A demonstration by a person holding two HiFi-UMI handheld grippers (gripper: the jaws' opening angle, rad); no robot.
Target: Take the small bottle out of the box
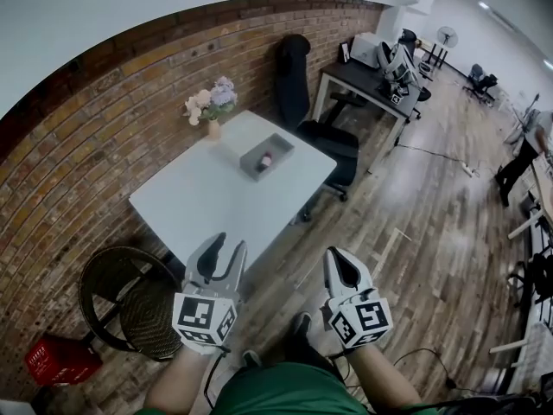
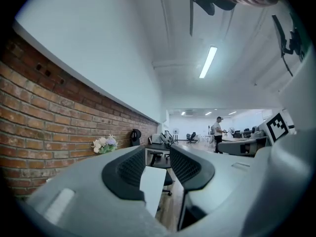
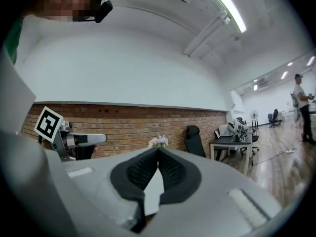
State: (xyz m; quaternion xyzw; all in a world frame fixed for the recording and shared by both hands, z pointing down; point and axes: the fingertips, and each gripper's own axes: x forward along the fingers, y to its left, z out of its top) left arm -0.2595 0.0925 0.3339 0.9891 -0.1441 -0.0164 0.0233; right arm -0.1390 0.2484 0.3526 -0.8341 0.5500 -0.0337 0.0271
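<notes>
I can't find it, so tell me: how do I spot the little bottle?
Look at the white table against the brick wall. Past its middle, near the flowers, sits a grey box. The small bottle is the only thing inside it, tiny with red on it.

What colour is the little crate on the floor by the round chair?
Red. The crate shows best in the head view, at the bottom left.

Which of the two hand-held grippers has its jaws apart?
The left hand-held gripper: a gap shows between its jaws, nothing in it. On the right hand-held gripper they touch.
</notes>
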